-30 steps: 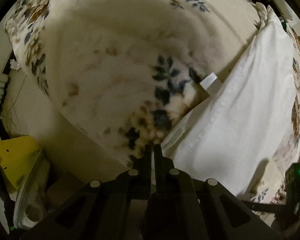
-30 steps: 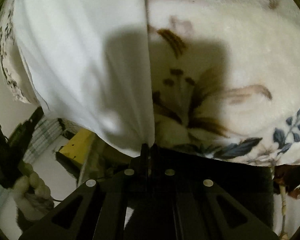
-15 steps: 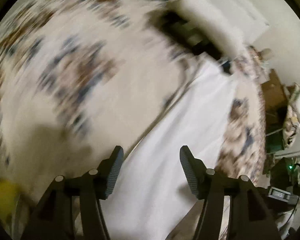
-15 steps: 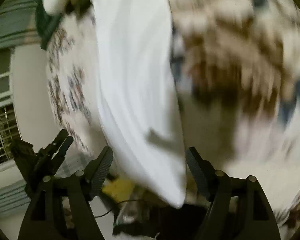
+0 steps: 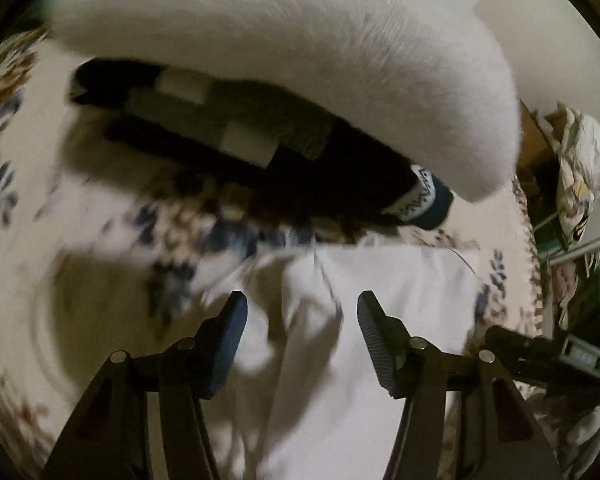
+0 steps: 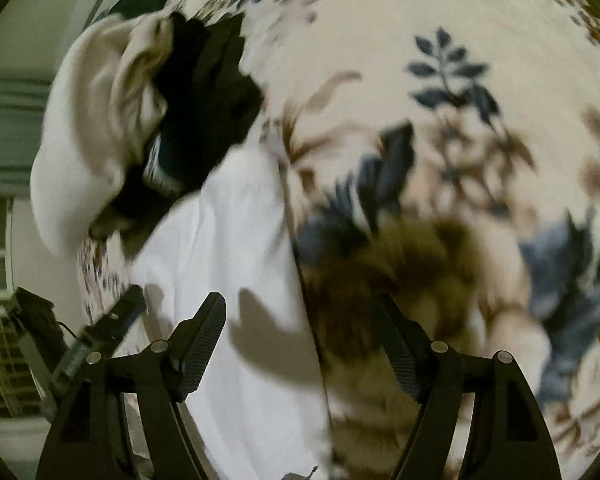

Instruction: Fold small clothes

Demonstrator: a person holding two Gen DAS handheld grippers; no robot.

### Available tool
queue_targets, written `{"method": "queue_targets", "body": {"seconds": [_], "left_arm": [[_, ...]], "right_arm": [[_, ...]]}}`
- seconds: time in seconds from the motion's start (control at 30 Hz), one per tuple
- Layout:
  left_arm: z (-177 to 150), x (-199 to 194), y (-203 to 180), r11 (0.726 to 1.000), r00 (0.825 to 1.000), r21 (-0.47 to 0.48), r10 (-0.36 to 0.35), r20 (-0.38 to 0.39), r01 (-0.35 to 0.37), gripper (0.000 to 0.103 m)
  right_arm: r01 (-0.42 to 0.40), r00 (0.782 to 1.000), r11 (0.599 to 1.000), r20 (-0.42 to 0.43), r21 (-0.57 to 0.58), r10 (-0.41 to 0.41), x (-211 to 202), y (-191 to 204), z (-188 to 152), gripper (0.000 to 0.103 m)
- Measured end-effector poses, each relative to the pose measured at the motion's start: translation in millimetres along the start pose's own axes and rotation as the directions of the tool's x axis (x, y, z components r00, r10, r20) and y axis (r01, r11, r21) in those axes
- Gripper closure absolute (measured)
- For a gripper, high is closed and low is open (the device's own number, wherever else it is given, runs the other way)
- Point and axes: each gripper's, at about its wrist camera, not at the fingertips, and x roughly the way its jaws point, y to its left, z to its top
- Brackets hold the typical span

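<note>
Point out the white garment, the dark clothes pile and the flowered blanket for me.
white garment [image 5: 380,280]: left wrist view, flat upper panel.
dark clothes pile [image 6: 208,92]: right wrist view, black middle.
flowered blanket [image 6: 448,68]: right wrist view, blue leaf sprig.

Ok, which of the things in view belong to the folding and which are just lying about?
For the job:
- flat white cloth garment
- left tongs, open
- right tongs, open

Lying about:
- floral cream blanket underneath
- fluffy white pillow
- black-and-white checked cloth
- dark blue patterned cuff
</note>
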Motion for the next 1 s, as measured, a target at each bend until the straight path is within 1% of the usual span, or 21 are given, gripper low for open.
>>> {"method": "queue_targets", "body": {"seconds": [0.03, 0.07, 0.1, 0.17, 0.23, 0.33, 0.37, 0.43, 0.47, 0.53, 0.57, 0.6, 0.63, 0.67, 0.73, 0.77, 0.83, 0.9, 0.93, 0.97, 1.0], "left_arm": [[2, 2, -1, 1.000, 1.000, 0.018, -0.006, 0.009, 0.006, 0.095], [4, 4, -2, 0.999, 1.000, 0.037, -0.008, 0.008, 0.007, 0.101], [5, 2, -1, 0.999, 1.000, 0.044, -0.021, 0.021, 0.021, 0.101], [6, -14, 3, 0.997, 0.996, 0.045, -0.058, 0.070, 0.055, 0.101], [8, -29, 11, 0.996, 0.992, 0.030, -0.084, 0.098, 0.082, 0.101], [11, -32, 34, 0.996, 0.992, -0.027, -0.086, 0.092, 0.089, 0.101], [13, -25, 45, 0.995, 0.994, -0.052, -0.083, 0.068, 0.086, 0.101], [16, -10, 59, 0.992, 0.996, -0.088, -0.094, 0.002, 0.094, 0.097], [17, -7, 68, 0.988, 0.994, -0.117, -0.109, -0.028, 0.105, 0.096], [16, -13, 80, 0.980, 0.990, -0.152, -0.136, -0.034, 0.129, 0.085], [14, -20, 87, 0.977, 0.990, -0.167, -0.138, -0.023, 0.132, 0.067], [13, -25, 94, 0.969, 0.987, -0.188, -0.161, -0.003, 0.158, 0.049], [10, -30, 100, 0.959, 0.982, -0.215, -0.186, 0.017, 0.185, 0.042], [8, -30, 105, 0.947, 0.977, -0.239, -0.214, 0.028, 0.214, 0.040], [7, -21, 109, 0.935, 0.967, -0.256, -0.256, 0.000, 0.247, 0.040], [7, -14, 108, 0.935, 0.964, -0.251, -0.263, -0.025, 0.249, 0.040], [8, 3, 99, 0.936, 0.953, -0.224, -0.293, -0.076, 0.270, 0.040], [10, 18, 87, 0.948, 0.952, -0.181, -0.284, -0.116, 0.261, 0.040], [11, 22, 81, 0.955, 0.954, -0.154, -0.273, -0.122, 0.253, 0.040], [13, 23, 73, 0.965, 0.962, -0.116, -0.247, -0.119, 0.234, 0.040], [15, 23, 69, 0.968, 0.964, -0.094, -0.242, -0.112, 0.232, 0.042]], "right_arm": [[0.006, 1.000, 1.000, 0.009, 0.007, -0.006, 3, 2, 7, 0.026], [0.006, 1.000, 1.000, 0.016, 0.011, -0.007, 7, 6, 6, 0.026], [0.003, 1.000, 1.000, 0.020, 0.014, -0.004, 12, 12, 9, 0.026], [0.008, 1.000, 1.000, 0.029, 0.018, -0.008, 16, 18, 16, 0.026], [0.017, 0.999, 1.000, 0.030, 0.011, -0.018, 17, 23, 21, 0.026], [0.045, 0.999, 0.999, 0.029, 0.002, -0.045, 29, 34, 22, 0.026], [0.054, 0.998, 0.999, 0.027, 0.000, -0.054, 31, 36, 24, 0.026], [0.065, 0.998, 0.998, 0.026, -0.007, -0.065, 36, 43, 21, 0.026], [0.066, 0.997, 0.998, 0.027, -0.009, -0.066, 48, 59, 21, 0.026], [0.058, 0.998, 0.998, 0.025, -0.016, -0.058, 49, 67, 23, 0.026], [0.054, 0.998, 0.998, 0.025, -0.018, -0.054, 45, 66, 23, 0.026], [0.051, 0.998, 0.999, 0.023, -0.019, -0.050, 39, 59, 26, 0.026], [0.039, 0.999, 0.999, 0.017, -0.018, -0.039, 35, 55, 25, 0.026], [0.028, 1.000, 0.999, 0.011, -0.015, -0.028, 34, 51, 28, 0.026], [-0.007, 1.000, 1.000, -0.009, -0.005, 0.007, 29, 38, 33, 0.026], [-0.029, 0.999, 1.000, -0.022, 0.001, 0.029, 31, 36, 37, 0.026], [-0.077, 0.996, 0.997, -0.043, 0.008, 0.077, 41, 34, 36, 0.026], [-0.134, 0.988, 0.991, -0.071, 0.016, 0.135, 49, 34, 39, 0.026], [-0.157, 0.984, 0.987, -0.082, 0.018, 0.158, 53, 35, 39, 0.026], [-0.169, 0.981, 0.985, -0.090, 0.019, 0.170, 57, 36, 40, 0.026], [-0.172, 0.980, 0.985, -0.095, 0.019, 0.173, 61, 37, 43, 0.026]]}}
